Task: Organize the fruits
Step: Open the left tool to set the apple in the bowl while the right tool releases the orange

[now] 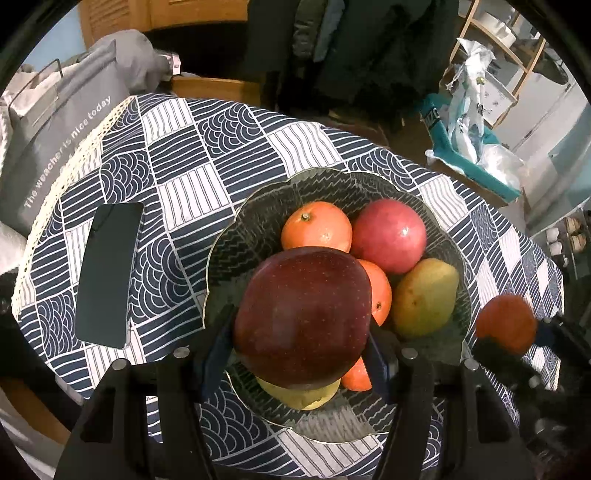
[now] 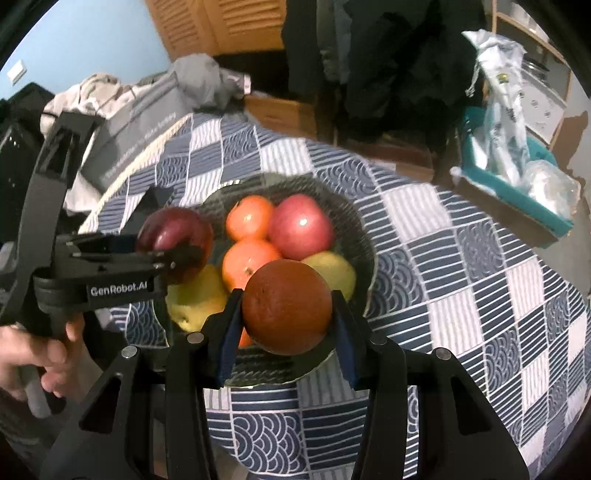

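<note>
We saw a pale blue wall (image 2: pixel 85 40) at upper left, louvred wooden doors (image 2: pixel 225 26) beside it, and a wooden shelf (image 1: pixel 506 48) at upper right.

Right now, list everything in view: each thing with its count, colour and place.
Bowl: one, dark patterned, on the tablecloth.
Oranges in bowl: at least three, one mostly hidden.
Pink-red apple: one, at the bowl's far side.
Mango: one, green-yellow, on the bowl's right.
Yellow fruit: one, on the bowl's near left.
Dark red apple: one, held over the bowl.
Dark orange: one, held at the bowl's near rim.
Phone: one, black, left of the bowl.
Tablecloth: one, navy-white.
Grey bag: one, beyond the table's left edge.
Left gripper: shut on the dark red apple.
Right gripper: shut on the dark orange.
</note>
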`<state>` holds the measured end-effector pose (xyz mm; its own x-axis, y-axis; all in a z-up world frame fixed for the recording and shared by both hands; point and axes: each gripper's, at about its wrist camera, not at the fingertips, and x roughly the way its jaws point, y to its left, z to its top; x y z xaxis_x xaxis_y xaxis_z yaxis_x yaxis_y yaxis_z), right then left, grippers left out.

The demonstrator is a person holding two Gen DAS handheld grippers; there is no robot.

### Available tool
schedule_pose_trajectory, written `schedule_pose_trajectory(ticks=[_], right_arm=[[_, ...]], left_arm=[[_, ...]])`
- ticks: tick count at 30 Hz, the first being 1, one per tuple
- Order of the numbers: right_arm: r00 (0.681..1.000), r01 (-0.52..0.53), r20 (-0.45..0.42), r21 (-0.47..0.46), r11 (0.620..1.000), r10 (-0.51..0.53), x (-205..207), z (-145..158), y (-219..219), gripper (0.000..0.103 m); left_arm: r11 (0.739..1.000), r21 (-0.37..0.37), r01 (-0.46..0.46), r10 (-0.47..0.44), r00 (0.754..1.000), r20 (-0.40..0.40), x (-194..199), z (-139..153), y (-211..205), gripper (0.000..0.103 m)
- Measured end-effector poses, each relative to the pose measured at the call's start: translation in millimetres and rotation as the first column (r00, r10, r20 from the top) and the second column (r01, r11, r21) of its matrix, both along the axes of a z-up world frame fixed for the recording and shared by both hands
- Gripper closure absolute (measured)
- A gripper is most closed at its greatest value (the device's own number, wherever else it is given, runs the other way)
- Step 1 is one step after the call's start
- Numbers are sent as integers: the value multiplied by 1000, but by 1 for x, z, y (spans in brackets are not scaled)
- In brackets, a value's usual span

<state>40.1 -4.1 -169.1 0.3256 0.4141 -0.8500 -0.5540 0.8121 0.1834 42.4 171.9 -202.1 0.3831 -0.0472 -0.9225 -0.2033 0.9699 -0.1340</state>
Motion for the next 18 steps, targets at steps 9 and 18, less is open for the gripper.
schedule_pose_trajectory(ticks=[9, 18], right_arm=[[998, -32, -52, -5, 999, 32, -5, -16, 11, 58], [996, -49, -79, -4, 999, 49, -8, -26, 17, 50]], left_arm=[[1000, 12, 10, -10, 1000, 18, 1, 6, 1, 39], [1000, 4, 10, -10, 1000, 24, 0, 11, 4, 39]])
